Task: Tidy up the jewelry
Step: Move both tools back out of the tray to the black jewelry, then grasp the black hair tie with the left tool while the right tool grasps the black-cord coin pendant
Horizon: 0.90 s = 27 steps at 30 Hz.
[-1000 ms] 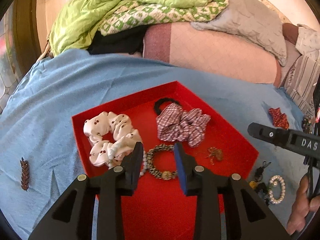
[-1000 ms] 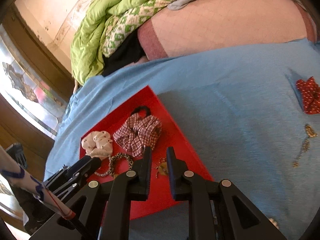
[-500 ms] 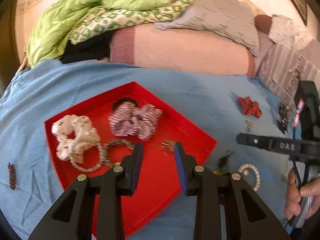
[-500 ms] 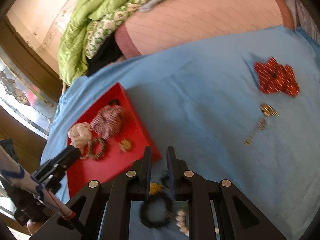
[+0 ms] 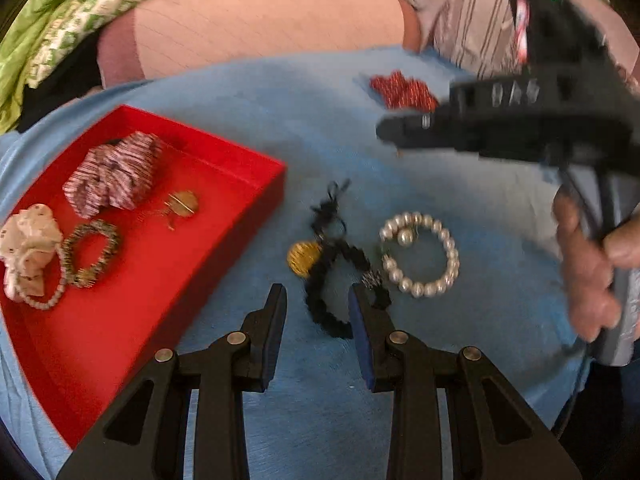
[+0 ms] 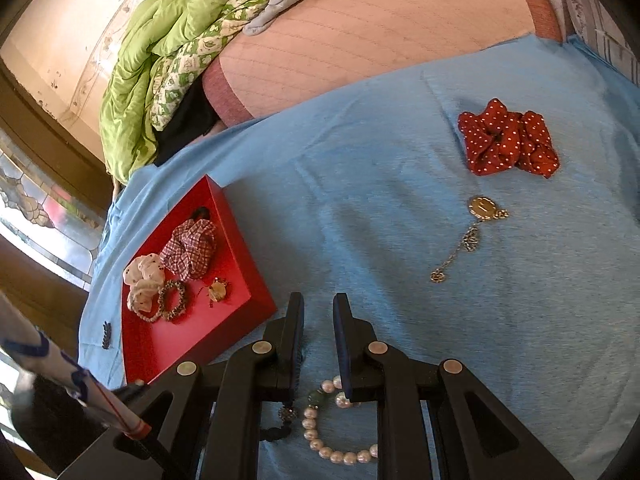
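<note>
My left claw [image 5: 316,312] hangs released, empty, just above the black bead bracelet [image 5: 332,280] on the blue bedsheet [image 5: 400,400]. My right claw [image 6: 318,332] is nearly clenched on nothing, over the pearl bracelet [image 6: 340,440]. Left of both sits the red tray [image 5: 248,216], holding scrunchies, a beaded bracelet [image 5: 91,252] and a gold pendant [image 5: 182,204]. Farther off lie a gold chain [image 6: 468,236] and a red dotted scrunchie [image 6: 508,142].
</note>
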Tool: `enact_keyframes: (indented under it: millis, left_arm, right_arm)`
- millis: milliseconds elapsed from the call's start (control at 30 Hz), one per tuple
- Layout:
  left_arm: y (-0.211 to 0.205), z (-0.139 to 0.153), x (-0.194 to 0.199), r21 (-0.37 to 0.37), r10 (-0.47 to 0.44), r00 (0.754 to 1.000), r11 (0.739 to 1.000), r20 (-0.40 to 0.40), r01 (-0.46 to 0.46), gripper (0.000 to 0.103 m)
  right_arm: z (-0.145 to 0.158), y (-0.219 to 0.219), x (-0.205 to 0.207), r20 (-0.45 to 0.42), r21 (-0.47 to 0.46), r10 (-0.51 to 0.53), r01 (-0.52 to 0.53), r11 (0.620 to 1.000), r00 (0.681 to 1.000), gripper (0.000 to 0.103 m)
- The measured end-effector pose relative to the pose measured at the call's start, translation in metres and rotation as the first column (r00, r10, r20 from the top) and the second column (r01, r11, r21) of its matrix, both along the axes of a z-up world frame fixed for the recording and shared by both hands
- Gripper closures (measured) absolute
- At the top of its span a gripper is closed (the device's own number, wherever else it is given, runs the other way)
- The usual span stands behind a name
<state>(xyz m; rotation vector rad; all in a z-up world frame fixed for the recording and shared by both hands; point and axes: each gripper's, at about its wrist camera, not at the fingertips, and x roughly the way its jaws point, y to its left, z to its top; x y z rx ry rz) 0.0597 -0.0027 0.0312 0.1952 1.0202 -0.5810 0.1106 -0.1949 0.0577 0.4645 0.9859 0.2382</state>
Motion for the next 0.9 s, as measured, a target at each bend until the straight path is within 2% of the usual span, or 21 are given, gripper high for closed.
enact_keyframes:
  millis: [267, 333, 367, 467, 600, 767, 900]
  left_arm:
    - [-0.015, -0.012, 0.003, 0.055, 0.013, 1.0, 0.998, 0.016, -0.014, 0.073]
    - [-0.019, -0.012, 0.003, 0.077, 0.016, 0.999, 0.997, 0.038, -0.018, 0.089]
    - [-0.019, -0.011, 0.003, 0.079, 0.013, 0.999, 0.997, 0.04, -0.016, 0.093]
    - [-0.013, -0.006, 0.006, 0.032, 0.012, 1.0, 0.999, 0.026, -0.012, 0.094]
    - [0.002, 0.016, 0.005, -0.053, 0.02, 0.999, 0.998, 0.047, -0.017, 0.094]
    - [0.021, 0.043, 0.004, -0.133, 0.043, 0.99, 0.991, 0.135, -0.025, 0.094]
    - [0.041, 0.066, 0.009, -0.203, 0.099, 0.977, 0.977, 0.191, -0.059, 0.094]
  right_arm:
    - [0.002, -0.002, -0.002, 0.001, 0.003, 0.002, -0.002, 1.0, 1.0, 0.087]
    - [0.002, -0.001, -0.003, -0.002, 0.001, 0.003, -0.003, 1.0, 1.0, 0.086]
    - [0.001, 0.0, -0.004, -0.007, -0.001, 0.008, -0.008, 1.0, 1.0, 0.086]
    - [-0.003, 0.004, -0.005, -0.021, 0.0, 0.025, -0.025, 1.0, 0.999, 0.085]
    - [-0.008, 0.015, -0.006, -0.033, -0.006, 0.062, -0.062, 0.998, 0.998, 0.085]
    - [-0.013, 0.027, -0.006, -0.046, -0.005, 0.092, -0.092, 0.996, 0.995, 0.085]
    - [-0.021, 0.039, -0.007, -0.068, 0.001, 0.129, -0.129, 0.992, 0.989, 0.085]
